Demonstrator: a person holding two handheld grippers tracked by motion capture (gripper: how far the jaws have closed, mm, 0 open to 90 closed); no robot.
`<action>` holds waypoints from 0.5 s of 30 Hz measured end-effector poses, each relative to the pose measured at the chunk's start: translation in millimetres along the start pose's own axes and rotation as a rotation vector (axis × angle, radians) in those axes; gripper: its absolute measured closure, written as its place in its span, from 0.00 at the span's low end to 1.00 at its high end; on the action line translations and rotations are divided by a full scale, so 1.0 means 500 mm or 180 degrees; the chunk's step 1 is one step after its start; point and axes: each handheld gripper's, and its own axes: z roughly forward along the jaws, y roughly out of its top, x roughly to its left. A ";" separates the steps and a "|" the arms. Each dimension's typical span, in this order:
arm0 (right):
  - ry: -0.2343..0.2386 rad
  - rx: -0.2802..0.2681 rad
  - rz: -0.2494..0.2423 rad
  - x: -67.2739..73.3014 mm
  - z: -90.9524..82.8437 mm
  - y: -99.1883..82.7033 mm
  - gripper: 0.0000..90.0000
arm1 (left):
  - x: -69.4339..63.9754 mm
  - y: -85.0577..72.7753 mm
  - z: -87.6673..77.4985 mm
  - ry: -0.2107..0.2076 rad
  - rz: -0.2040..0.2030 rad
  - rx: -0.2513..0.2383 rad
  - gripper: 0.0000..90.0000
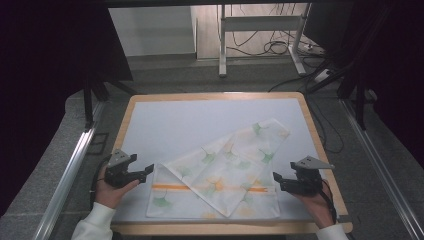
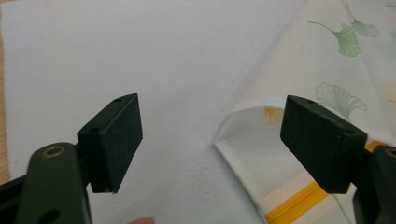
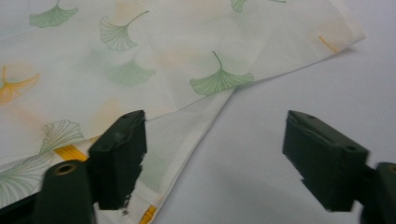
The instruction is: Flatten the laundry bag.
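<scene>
One cloth point(image 1: 220, 175) is lying on the bench point(image 1: 175, 120), toward the near edge, folded over itself so that a big triangular flap is reaching up toward the far right corner; the flap is hiding much of the layer beneath, so how many layers are stacked there is hard to tell. The cloth is pale with green and orange fan-shaped leaves and an orange stripe point(image 1: 172, 187) running across its lower part, the stripe partly disappearing under the flap. Two tongs are hovering over the bench, one in each hand. The left tongs point(image 1: 148, 171) are sitting just beside the cloth's left edge, spread wide and pinching nothing; in the left gripper view the cloth's folded left corner point(image 2: 243, 135) is showing in the gap, lying flat below. The right tongs point(image 1: 276, 180) are waiting at the cloth's right edge, spread just as wide and empty; in the right gripper view the cloth's edge point(image 3: 187, 140) is running under one jaw, though whether that jaw is touching the fabric is hard to make out. The person's hands are cut off at the bottom, only white sleeves point(image 1: 95, 222) showing. The dark surroundings and the cables on the floor behind are blurring into shadow.
</scene>
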 end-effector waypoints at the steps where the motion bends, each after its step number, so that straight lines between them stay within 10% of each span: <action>1: 0.0019 -0.0015 0.0000 -0.002 -0.002 0.000 0.30 | -0.003 0.000 0.002 0.0003 0.0017 0.0012 0.24; 15: 0.0098 0.0024 -0.0040 0.014 -0.006 0.004 0.42 | -0.012 -0.007 -0.001 -0.0012 0.0079 0.0056 0.22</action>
